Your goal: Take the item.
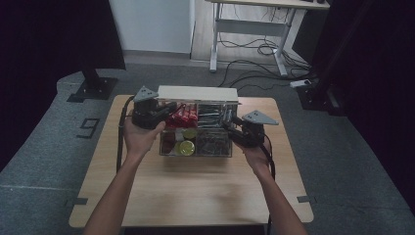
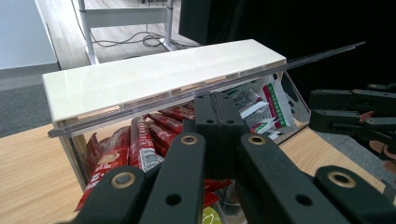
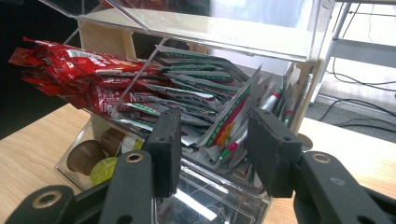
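Note:
A clear acrylic organiser box (image 1: 215, 152) stands mid-table, its white-topped lid (image 1: 197, 92) raised at the back. Its compartments hold red stick sachets (image 1: 182, 115), green-and-white sachets (image 1: 211, 115) and coffee capsules (image 1: 186, 147). My left gripper (image 1: 168, 107) is at the box's left rear; in the left gripper view it (image 2: 217, 99) is shut, tips just under the lid (image 2: 163, 74) and its clear front edge, above the red sachets (image 2: 140, 144). My right gripper (image 1: 230, 123) is at the box's right; in the right gripper view it (image 3: 212, 135) is open in front of the green-and-white sachets (image 3: 224, 123).
The wooden table (image 1: 195, 191) has free room in front of the box. Red sachets (image 3: 84, 74) and capsules (image 3: 86, 156) lie left of my right jaws. A white desk frame (image 1: 249, 29) and cables (image 1: 264, 49) are on the floor behind.

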Demonstrator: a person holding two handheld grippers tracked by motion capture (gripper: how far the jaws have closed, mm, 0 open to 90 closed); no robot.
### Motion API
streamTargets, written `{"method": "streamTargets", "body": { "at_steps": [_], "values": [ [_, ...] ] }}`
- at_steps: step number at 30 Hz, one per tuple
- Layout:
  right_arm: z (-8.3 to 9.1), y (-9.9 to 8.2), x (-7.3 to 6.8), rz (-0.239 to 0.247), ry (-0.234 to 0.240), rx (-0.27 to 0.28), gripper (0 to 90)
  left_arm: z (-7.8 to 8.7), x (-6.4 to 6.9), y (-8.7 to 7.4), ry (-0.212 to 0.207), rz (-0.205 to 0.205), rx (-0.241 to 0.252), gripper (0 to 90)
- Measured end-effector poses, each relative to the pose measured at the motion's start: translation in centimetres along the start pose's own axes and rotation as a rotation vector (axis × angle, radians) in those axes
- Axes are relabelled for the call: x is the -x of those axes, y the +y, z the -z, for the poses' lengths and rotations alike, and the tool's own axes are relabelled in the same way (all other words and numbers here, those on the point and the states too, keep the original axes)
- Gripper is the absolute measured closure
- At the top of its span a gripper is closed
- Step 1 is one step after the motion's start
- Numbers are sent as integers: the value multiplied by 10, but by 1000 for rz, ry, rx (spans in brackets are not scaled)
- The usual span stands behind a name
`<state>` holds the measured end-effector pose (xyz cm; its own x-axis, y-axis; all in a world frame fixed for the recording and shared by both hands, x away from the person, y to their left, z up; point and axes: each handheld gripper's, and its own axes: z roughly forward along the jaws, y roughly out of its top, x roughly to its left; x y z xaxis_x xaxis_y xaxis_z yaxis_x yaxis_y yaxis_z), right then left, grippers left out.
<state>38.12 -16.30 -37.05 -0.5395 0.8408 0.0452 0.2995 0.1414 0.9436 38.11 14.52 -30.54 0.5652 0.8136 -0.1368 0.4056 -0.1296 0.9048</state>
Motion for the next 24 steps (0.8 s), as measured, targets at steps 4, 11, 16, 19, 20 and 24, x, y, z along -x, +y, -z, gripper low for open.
{"method": "streamTargets", "body": {
  "at_steps": [4,11,16,19,20,24],
  "values": [
    [-2,1,-1,4,-1,-3,554,0,0,0,1,0,0,900],
    [-7,3,0,7,-7,-12,557,-1,1,0,0,-1,-1,900],
    [-12,6,0,6,-9,-13,558,-1,1,0,0,-3,-3,900],
    [-14,7,-1,10,-14,-16,559,-1,1,0,-1,-3,-3,900],
    [-15,7,-1,8,-16,-17,560,-1,1,0,-2,-3,-3,900],
    [-20,8,-1,6,-22,-21,565,-2,2,1,-2,-3,-3,900]
  ]
}}
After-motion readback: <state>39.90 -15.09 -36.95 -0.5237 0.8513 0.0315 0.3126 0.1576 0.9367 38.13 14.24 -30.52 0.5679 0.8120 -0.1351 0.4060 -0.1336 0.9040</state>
